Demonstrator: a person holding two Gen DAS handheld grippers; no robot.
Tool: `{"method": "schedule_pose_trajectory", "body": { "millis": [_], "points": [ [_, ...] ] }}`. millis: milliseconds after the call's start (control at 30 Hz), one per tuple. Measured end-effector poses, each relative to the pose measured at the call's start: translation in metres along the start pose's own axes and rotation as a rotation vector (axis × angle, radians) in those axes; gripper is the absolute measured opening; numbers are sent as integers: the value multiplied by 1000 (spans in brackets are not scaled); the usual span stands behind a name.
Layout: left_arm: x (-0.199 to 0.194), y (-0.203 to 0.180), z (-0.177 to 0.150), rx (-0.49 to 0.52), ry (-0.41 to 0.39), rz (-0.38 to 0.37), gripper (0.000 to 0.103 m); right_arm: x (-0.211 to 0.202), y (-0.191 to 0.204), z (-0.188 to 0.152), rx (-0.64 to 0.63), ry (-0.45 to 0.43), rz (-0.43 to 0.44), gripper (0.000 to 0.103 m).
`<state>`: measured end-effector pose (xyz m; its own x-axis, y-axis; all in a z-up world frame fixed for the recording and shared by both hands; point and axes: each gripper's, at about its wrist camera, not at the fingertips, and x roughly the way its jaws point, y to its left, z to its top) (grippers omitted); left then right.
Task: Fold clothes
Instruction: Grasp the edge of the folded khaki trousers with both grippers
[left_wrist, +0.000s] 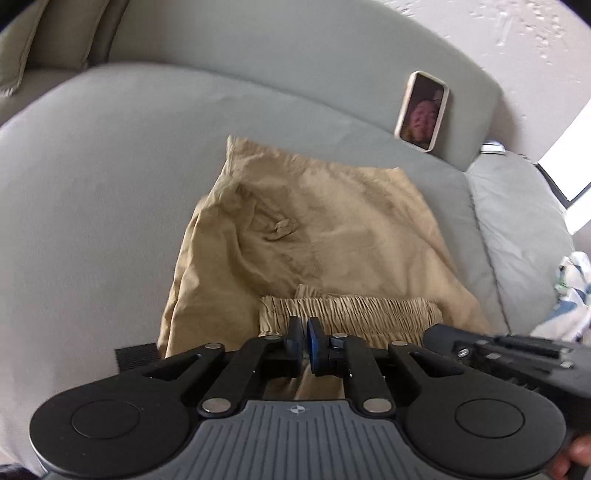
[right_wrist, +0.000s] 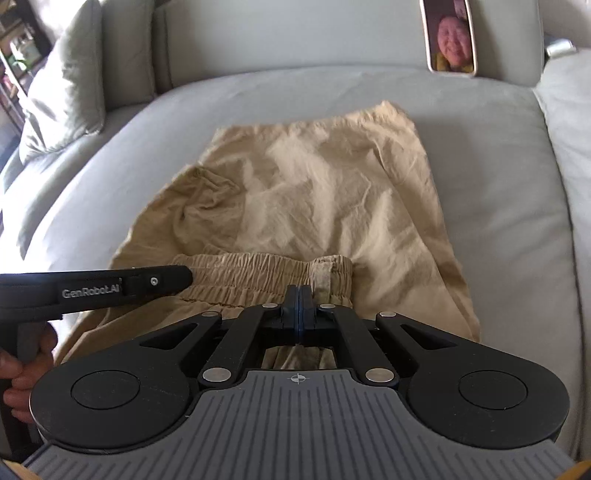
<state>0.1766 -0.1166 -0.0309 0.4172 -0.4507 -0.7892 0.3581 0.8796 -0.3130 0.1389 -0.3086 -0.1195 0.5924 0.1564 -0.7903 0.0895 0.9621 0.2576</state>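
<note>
Roughly halfway folded, tan trousers (right_wrist: 295, 192) lie on a grey sofa seat (right_wrist: 498, 177), doubled over so the elastic waistband (right_wrist: 258, 275) rests on top of the cloth at the near edge. In the right wrist view, the right gripper (right_wrist: 300, 295) sits at 6 o'clock with its pads pressed flat together at the waistband's right end; whether cloth is caught between them cannot be told. The left gripper (left_wrist: 303, 336), seen in its own view at 6 o'clock, has a narrow gap between its pads, hanging over the waistband's left part without pinching it. A phone (left_wrist: 421, 110) leans on the backrest at 1 o'clock. Judging by the wrinkled, wide bundle, at least one more fold and some smoothing remain. Other laundry (left_wrist: 572, 291) waits at 3 o'clock.
</note>
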Motion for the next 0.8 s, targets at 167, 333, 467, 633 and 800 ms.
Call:
{"method": "schedule_pose_trajectory", "body": {
  "millis": [167,333,467,633,800],
  "points": [
    [-43,1,-4,27,-6,-7,76,-72,-33,-5,103,-82,59,35],
    [-78,25,16,-107,-2,-73,76,-120,-84,1,279,-48,64,48],
    [-72,37,39,-185,85,-58,78,-127,-117,-2,518,1,115,54],
    [-37,33,56,-148,157,15,77,-112,-122,1,611,67,172,62],
    [6,30,82,-78,70,92,79,-71,-118,26,499,5,100,73]
  ]
}}
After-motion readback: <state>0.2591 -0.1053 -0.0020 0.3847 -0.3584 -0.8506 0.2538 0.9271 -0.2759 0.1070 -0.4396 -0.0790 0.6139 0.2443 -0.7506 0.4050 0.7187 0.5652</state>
